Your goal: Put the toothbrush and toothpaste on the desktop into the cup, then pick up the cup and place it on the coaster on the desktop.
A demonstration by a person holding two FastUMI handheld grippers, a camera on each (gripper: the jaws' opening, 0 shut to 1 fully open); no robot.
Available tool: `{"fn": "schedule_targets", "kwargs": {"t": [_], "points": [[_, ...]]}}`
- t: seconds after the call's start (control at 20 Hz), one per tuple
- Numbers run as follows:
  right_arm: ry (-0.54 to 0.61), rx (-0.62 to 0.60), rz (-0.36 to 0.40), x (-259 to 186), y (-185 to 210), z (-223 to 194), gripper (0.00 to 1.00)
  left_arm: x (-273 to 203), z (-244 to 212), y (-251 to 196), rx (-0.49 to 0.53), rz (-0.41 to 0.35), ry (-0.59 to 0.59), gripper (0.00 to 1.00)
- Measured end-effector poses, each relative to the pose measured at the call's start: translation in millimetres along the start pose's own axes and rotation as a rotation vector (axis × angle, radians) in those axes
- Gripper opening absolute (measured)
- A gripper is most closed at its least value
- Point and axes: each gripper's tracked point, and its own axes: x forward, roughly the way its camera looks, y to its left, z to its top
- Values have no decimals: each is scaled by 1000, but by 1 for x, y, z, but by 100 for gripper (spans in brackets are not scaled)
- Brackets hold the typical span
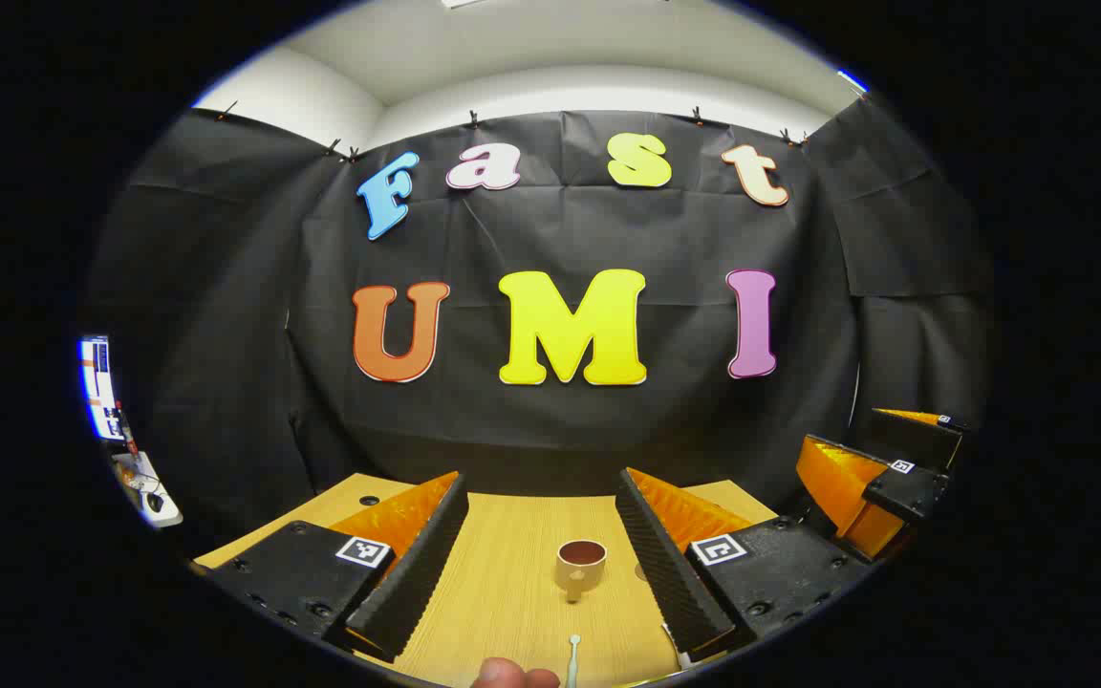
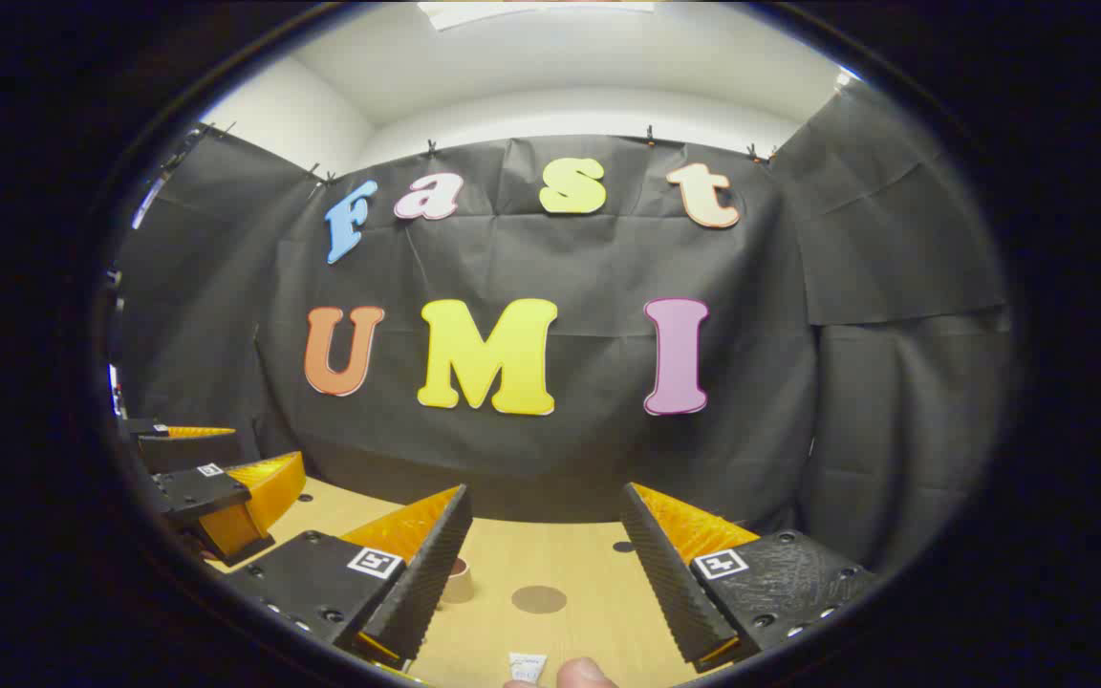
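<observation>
Toothbrush [image 1: 572, 659], cup [image 1: 580, 565]: left gripper [image 1: 543, 564] agape | coaster [image 2: 539, 599]: right gripper [image 2: 545, 569] agape

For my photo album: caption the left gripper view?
Open left gripper above desk, facing an empty cup and toothbrush.

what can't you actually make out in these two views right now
- Toothbrush, left gripper view: only its tip, the rest cut off by the bottom edge.
- Cup, right gripper view: mostly hidden behind a finger of the right gripper.
- Toothpaste, right gripper view: a white end, cut by the edge; identity uncertain.
</observation>
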Motion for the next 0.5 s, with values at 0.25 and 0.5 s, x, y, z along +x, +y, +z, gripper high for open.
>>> {"fn": "schedule_targets", "kwargs": {"t": [0.25, 0.5], "points": [[7, 7, 3, 8, -8, -2, 95, 6, 0, -3, 1, 7, 3, 98], [13, 3, -6, 15, -18, -4, 95, 9, -2, -12, 9, -1, 0, 90]]}}
